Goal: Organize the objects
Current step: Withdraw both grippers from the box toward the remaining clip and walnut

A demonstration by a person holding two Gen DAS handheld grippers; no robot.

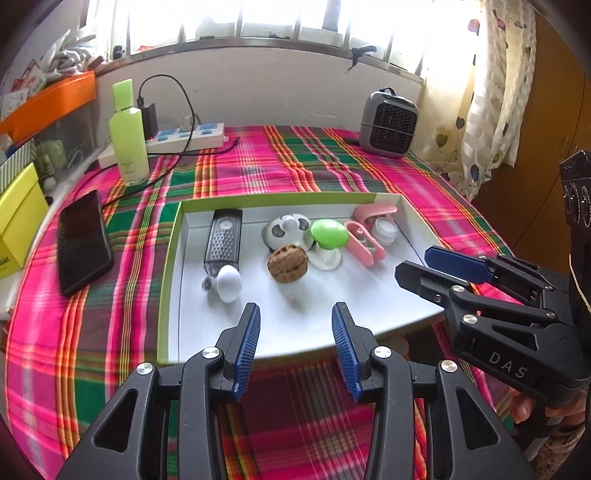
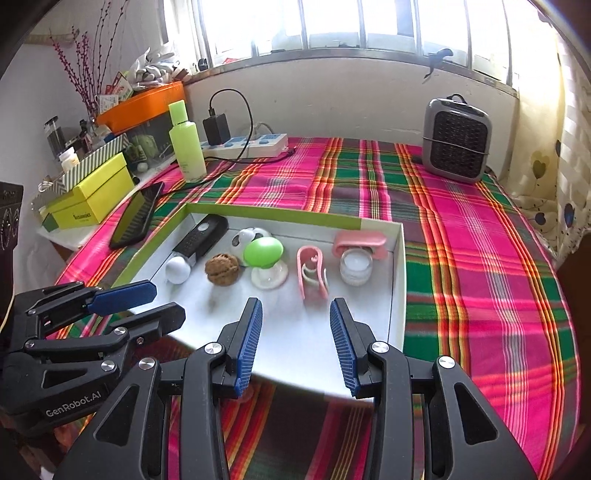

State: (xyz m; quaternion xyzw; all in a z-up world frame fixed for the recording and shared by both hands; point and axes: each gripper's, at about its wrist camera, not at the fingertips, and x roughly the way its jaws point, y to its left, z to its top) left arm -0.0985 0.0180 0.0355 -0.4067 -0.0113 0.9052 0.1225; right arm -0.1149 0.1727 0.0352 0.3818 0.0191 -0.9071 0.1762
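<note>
The woven tablecloth has pink, green and orange checks; the shallow cardboard tray is white inside, with lime-green rim.

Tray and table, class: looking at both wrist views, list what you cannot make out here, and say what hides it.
- Tray: near edge hidden behind the left tool in the left wrist view, behind the right tool in the right.
- Green bottle: label print too small in both views.
- Black grater: lower end covered by a white ball, left view.
- Window: blown out by glare.
</note>
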